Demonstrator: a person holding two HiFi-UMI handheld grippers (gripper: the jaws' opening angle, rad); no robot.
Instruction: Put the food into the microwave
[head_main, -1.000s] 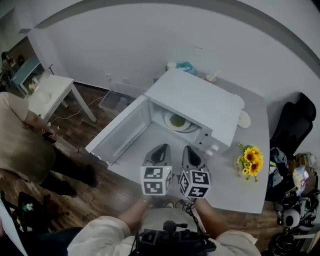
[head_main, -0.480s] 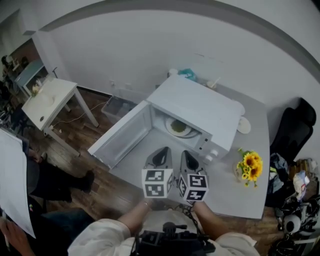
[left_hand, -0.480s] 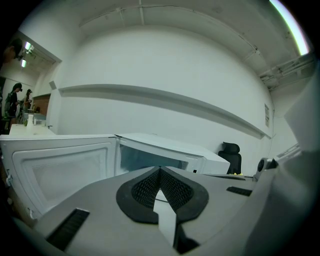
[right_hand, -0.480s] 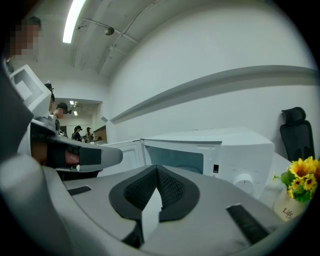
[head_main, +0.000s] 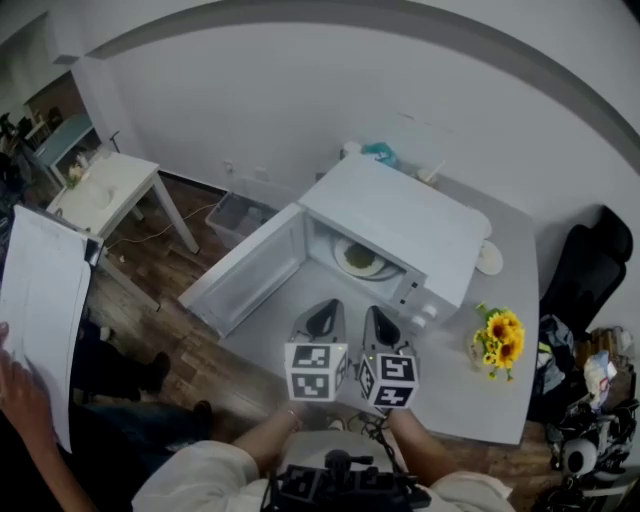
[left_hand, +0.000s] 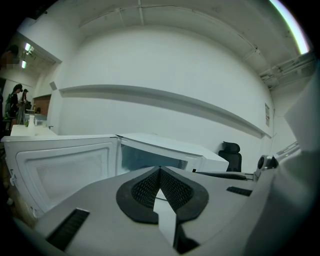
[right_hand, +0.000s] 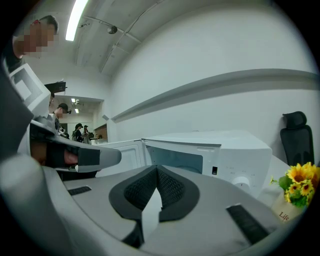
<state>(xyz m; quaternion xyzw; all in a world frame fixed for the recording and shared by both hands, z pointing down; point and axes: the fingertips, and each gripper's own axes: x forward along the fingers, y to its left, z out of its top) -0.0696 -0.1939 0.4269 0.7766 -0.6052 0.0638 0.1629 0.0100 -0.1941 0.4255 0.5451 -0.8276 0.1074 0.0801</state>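
Observation:
The white microwave (head_main: 400, 225) stands on the grey table (head_main: 500, 395) with its door (head_main: 245, 270) swung open to the left. Inside, a plate with greenish food (head_main: 358, 256) lies on the turntable. Both grippers hover side by side in front of the opening, a short way back from it. My left gripper (head_main: 325, 306) is shut with nothing in it; its jaw pads (left_hand: 150, 187) meet at the tip. My right gripper (head_main: 375, 313) is shut and empty too, pads (right_hand: 170, 187) touching. The microwave also shows in the left gripper view (left_hand: 165, 152) and the right gripper view (right_hand: 220, 150).
Yellow flowers in a small vase (head_main: 501, 335) stand right of the microwave, with a small white dish (head_main: 488, 258) behind them. A black chair (head_main: 590, 262) is at the far right. At the left are a white side table (head_main: 105, 190) and a person holding a white sheet (head_main: 40, 300).
Both grippers have stayed where they were. At the left, the person has moved and a large white sheet has come into view.

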